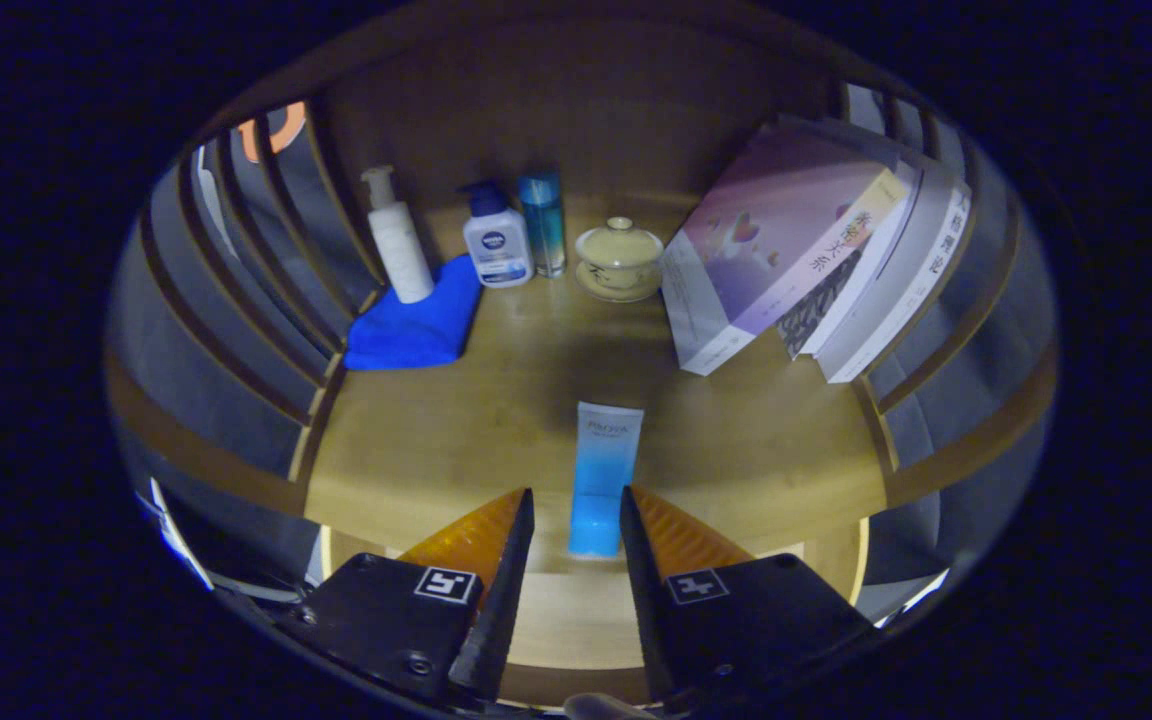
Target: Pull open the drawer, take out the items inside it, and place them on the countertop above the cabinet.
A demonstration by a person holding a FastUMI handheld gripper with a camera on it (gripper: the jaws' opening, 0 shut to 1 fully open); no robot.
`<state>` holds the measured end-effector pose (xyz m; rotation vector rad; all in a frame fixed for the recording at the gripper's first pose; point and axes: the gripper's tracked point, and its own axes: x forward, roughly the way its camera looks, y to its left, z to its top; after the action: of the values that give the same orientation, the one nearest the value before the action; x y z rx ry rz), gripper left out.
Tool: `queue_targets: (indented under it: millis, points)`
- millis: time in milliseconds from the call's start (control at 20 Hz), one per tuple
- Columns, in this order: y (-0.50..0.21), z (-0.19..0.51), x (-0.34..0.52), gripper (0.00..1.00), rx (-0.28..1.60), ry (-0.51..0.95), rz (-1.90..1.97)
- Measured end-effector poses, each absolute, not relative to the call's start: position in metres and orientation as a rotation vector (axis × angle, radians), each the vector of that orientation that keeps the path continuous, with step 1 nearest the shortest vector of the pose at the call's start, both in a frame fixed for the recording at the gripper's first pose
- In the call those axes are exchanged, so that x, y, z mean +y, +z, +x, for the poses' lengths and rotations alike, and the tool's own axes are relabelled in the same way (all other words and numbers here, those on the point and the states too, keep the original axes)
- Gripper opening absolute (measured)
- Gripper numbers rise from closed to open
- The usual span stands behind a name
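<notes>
Wooden and dimly lit, the surface (496, 420) sits between slatted side walls with a plain back panel behind. On it, near its front edge, lies a blue-and-white tube (603, 480), its lower end reaching between the fingertips of the gripper (576, 520) — the fingers stand slightly apart on either side of the tube, and whether they press on it I cannot tell. Beyond the tube, along the back, stand a white pump bottle (398, 240) on a folded blue cloth (416, 322), a blue-capped pump bottle (496, 240), a slim teal bottle (543, 222) and a lidded cup on a saucer (620, 260) — with several books (806, 250) leaning against the right-hand slats.
</notes>
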<state>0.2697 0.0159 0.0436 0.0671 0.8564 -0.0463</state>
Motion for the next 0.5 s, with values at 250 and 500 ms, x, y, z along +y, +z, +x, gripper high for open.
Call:
queue_targets:
  millis: [250,500]
  points:
    - [0.065,0.241,0.023,0.59,0.665,0.007,0.141]
    - [0.092,0.196,0.006,0.80,0.413,-0.016,0.036]
